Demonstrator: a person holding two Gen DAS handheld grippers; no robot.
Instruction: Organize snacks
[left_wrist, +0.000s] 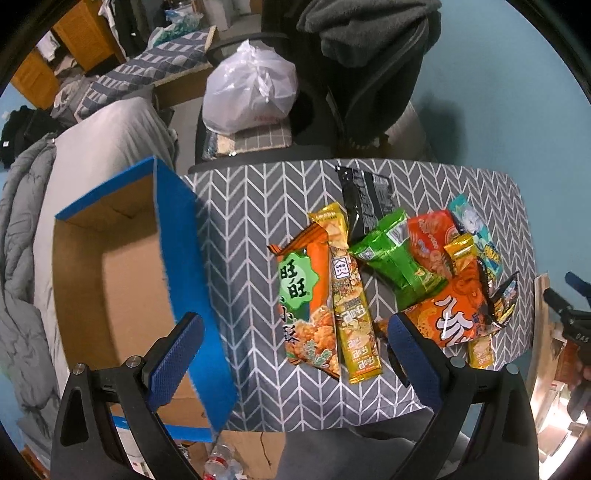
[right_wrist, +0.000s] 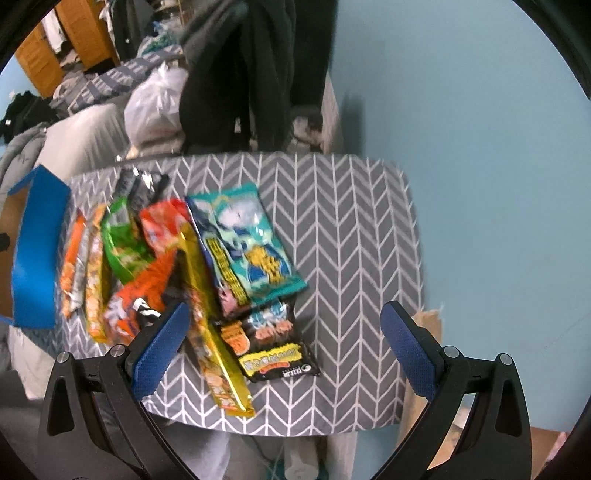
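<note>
On the grey chevron tablecloth (left_wrist: 258, 229) a heap of snack packets lies mid-table: an orange rice-cracker bag (left_wrist: 308, 295), a gold packet (left_wrist: 352, 314), a green bag (left_wrist: 397, 254) and a teal packet (right_wrist: 251, 251). Left of them stands an open blue cardboard box (left_wrist: 184, 266). Near the table's edge, the left gripper (left_wrist: 295, 350) and right gripper (right_wrist: 284, 343) both hang with fingers spread wide, holding nothing.

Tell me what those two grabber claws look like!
Both match. The left gripper has two flat fingers covered in bumpy blue pads, on shiny black arms with round silver screws. The right gripper has the same blue pads, black frame and silver screws. No cables, writing or sleeves show.
</note>
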